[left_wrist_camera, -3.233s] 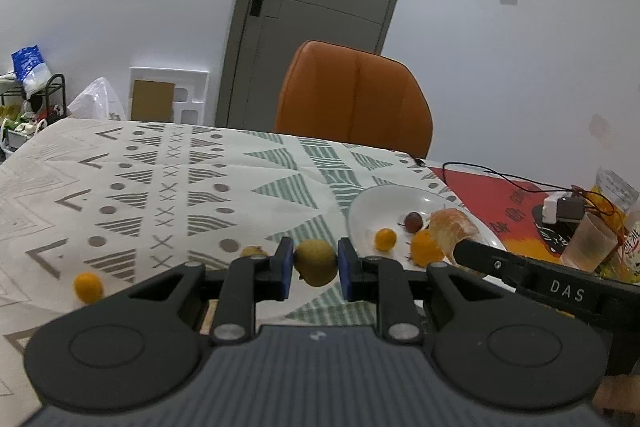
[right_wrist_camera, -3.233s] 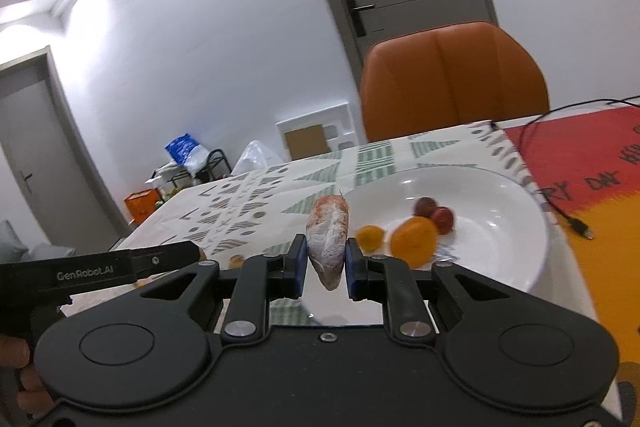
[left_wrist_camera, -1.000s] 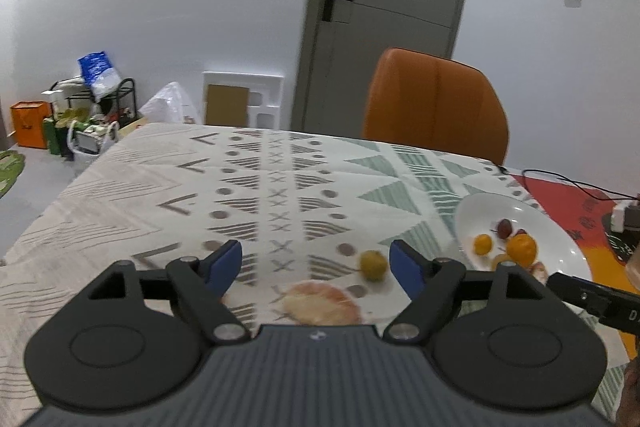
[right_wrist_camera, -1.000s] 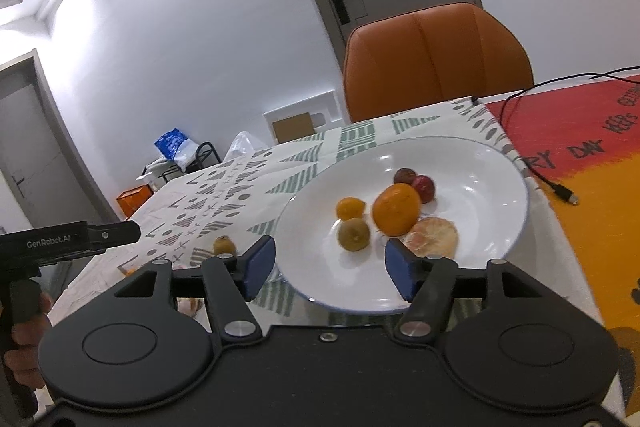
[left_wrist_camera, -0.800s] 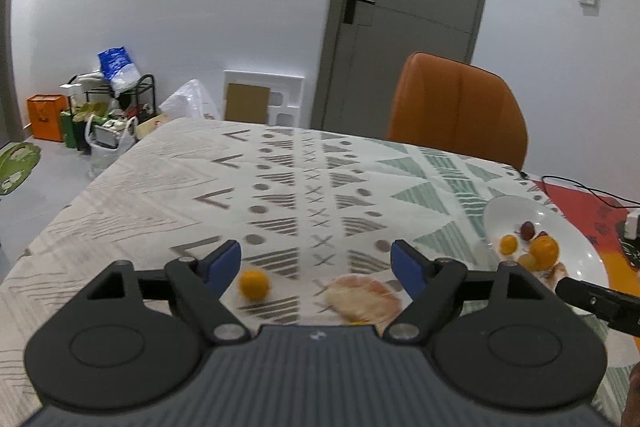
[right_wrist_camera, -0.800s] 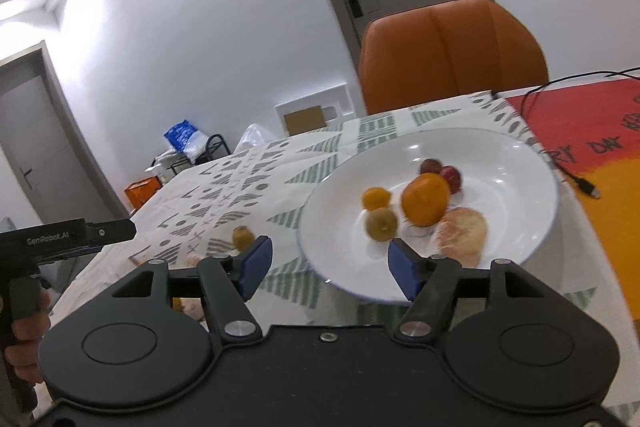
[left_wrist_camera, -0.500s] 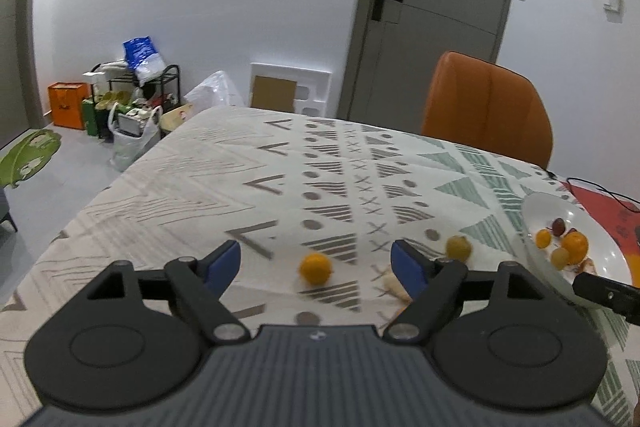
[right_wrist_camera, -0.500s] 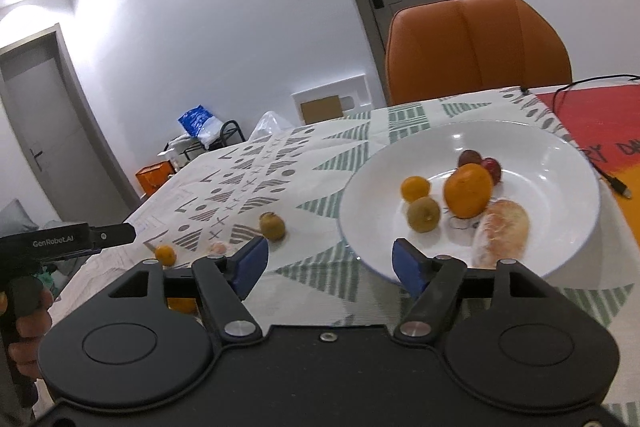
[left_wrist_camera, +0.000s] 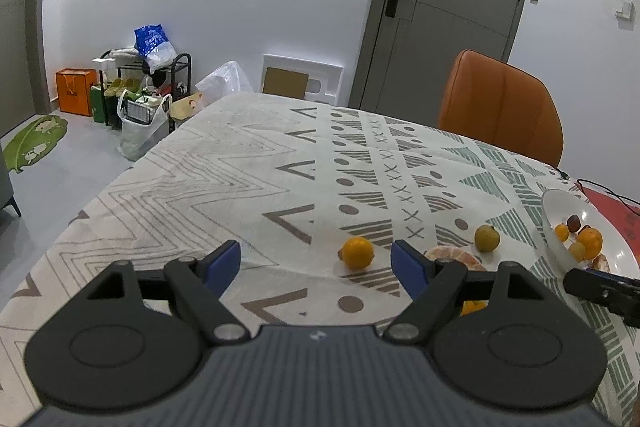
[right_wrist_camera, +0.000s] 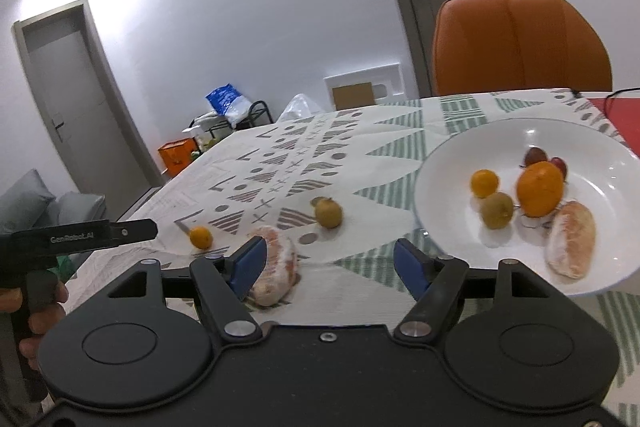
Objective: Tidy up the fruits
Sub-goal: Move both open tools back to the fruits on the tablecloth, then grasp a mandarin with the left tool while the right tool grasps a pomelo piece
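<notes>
left gripper (left_wrist_camera: pixel 316 263) jaws spread, "GenRobot.AI"; right gripper (right_wrist_camera: pixel 326 263) jaws spread | white bowl (right_wrist_camera: pixel 440 163) holds fruit

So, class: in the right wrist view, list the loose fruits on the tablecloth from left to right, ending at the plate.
Small orange → peeled segment → green fruit → plate.

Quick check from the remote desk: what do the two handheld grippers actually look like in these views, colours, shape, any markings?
Both the left gripper and the right gripper have matte black bodies with two round bosses, silver pivot screws and black linkage arms ending in blue finger pads. The left one's top is ribbed grey. In the right view, its black side bar reads GenRobot.AI in white. No cables show.
</notes>
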A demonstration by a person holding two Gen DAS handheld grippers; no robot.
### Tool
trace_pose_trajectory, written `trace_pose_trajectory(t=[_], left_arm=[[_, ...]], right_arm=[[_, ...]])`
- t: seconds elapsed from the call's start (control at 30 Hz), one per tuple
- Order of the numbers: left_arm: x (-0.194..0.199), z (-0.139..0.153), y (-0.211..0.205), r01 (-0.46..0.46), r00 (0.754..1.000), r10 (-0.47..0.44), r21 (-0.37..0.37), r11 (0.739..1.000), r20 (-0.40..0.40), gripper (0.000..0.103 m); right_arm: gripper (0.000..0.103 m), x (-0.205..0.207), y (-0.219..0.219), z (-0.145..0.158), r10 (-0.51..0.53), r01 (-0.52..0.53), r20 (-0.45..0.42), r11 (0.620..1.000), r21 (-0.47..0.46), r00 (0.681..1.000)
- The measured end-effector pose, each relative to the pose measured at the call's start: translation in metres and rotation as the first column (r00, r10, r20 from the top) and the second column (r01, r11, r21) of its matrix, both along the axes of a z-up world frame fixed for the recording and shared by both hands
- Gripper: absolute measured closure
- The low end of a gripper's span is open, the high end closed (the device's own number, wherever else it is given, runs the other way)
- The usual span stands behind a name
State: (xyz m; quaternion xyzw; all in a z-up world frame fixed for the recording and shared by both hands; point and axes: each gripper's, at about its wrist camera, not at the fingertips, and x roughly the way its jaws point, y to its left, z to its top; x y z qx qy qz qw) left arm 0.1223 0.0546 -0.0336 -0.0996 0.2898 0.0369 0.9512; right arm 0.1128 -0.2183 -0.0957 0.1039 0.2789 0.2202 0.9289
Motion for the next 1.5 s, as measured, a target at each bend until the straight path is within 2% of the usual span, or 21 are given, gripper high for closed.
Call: trace_pose_trajectory(t=[0.4,0.7,0.9,1.23,1.33,1.5], left_arm=[[0.006,-0.017,0.01,0.013,0.999,-0.015,-0.046,0.999,-0.036,0.025],[0.014,-0.026,0.012,0.027,0.998,-0.03,-0.059,0.998,-0.048,0.026],[0.02,-0.027,0.014,0.036,0.998,-0.04,-0.078,0.996,-0.047,0.029],[0.032,-0.03,0.005,0.085,0.995,-0.09,-0.104,0.991,-0.047,0.043],[0.035,-0.03,0.003,0.103,0.993,-0.108,-0.105,0.989,-0.043,0.046],[0.041,-0.034,-0.002,0.11,0.993,-0.114,-0.084,0.99,-0.04,0.049]], right_arm=[[0.033,0.008,0.033,-0.016,0.079,-0.081,-0.045,0.996,-0.035,0.996],[0.038,0.013,0.051,-0.027,0.113,-0.117,-0.053,0.99,-0.082,0.992],[0.058,0.02,0.059,-0.026,0.103,-0.106,-0.033,0.986,-0.131,0.994],[0.058,0.025,0.073,-0.025,0.131,-0.132,-0.021,0.976,-0.176,0.991],[0.069,0.026,0.076,-0.025,0.149,-0.149,-0.013,0.971,-0.186,0.989],[0.07,0.029,0.073,-0.024,0.152,-0.153,-0.021,0.976,-0.158,0.988]])
